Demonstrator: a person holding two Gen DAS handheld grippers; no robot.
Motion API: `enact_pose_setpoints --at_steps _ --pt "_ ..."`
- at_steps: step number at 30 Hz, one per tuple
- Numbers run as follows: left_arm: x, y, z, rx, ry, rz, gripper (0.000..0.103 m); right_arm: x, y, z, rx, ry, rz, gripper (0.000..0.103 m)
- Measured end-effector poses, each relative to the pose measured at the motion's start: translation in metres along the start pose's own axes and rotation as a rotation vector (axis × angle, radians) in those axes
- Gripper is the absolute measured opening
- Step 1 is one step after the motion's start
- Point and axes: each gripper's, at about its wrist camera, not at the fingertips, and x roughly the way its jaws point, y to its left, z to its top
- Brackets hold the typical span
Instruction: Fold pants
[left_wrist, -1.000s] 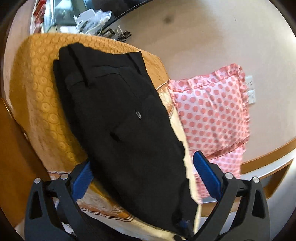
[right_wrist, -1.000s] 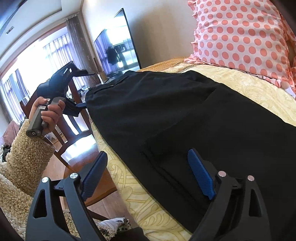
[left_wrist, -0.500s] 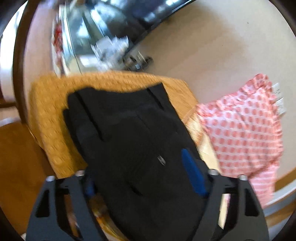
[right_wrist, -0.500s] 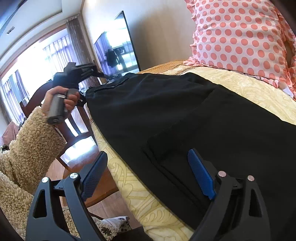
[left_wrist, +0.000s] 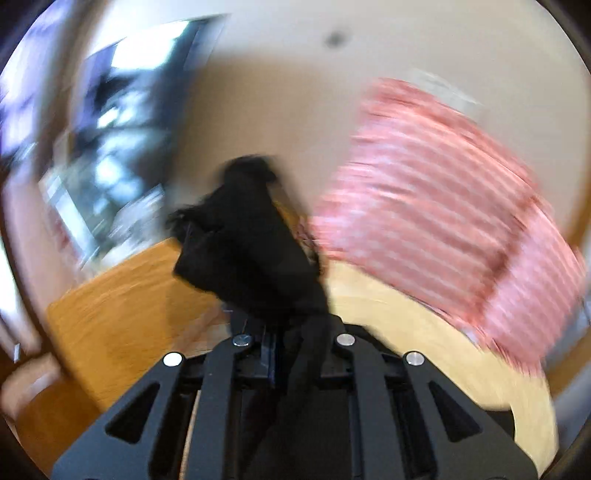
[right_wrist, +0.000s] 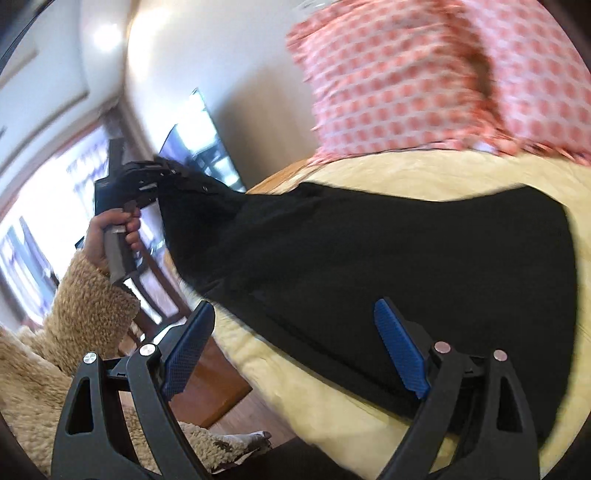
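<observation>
The left gripper (left_wrist: 291, 332) was clamped shut on the pants (left_wrist: 255, 251): black cloth ran straight out from between its pads and bunched in front of them, raised off the bed (left_wrist: 424, 332). The right wrist view showed the same grip from the side, the left gripper (right_wrist: 162, 177) pinching one end of the pants (right_wrist: 369, 258) while a hand (right_wrist: 110, 236) in a fuzzy tan sleeve (right_wrist: 88, 299) held it above the bed's edge. That end was probably the waistband, since a small stud showed near it, though blur made this unsure.

The right gripper (right_wrist: 291, 350) stood wide open with nothing between its blue pads. It hovered over the near part of the pants, one pad above the cloth and the other past the bed's edge.

Most of the pants lay flat on the yellow bed (right_wrist: 369, 173), with only the pinched end drawn up into a slack, sagging ridge. A pink dotted pillow (right_wrist: 424, 81) sat beyond them against the wall.

The cloth looked soft, limp and light, with no stiffness of its own, so it would likely droop and crease wherever it was not supported. A single pinch would leave a corner trailing. The better hold seemed to be the thicker seamed parts, waistband or hem, with the right gripper taking the opposite corner of the same end so the edge stayed taut when carried over.
</observation>
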Motion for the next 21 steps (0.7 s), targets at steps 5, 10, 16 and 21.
enact_pose_setpoints --at_steps 5,10,16,21 --pt "-0.013 -0.139 -0.042 0.310 0.049 -0.308 0.013 -0.050 -0.029 -0.002 0.079 -0.097 -0.141 0.090" --pt "-0.009 -0.224 -0.141 0.528 0.244 -0.551 0.013 -0.093 -0.072 -0.009 0.251 -0.193 -0.246 0.090" --pt "0.014 -0.229 -0.193 0.537 0.416 -0.570 0.013 -0.107 -0.103 -0.015 0.344 -0.214 -0.298 0.090" --pt "0.001 -0.232 -0.134 0.408 0.310 -0.601 0.011 -0.113 -0.112 -0.016 0.368 -0.232 -0.292 0.090"
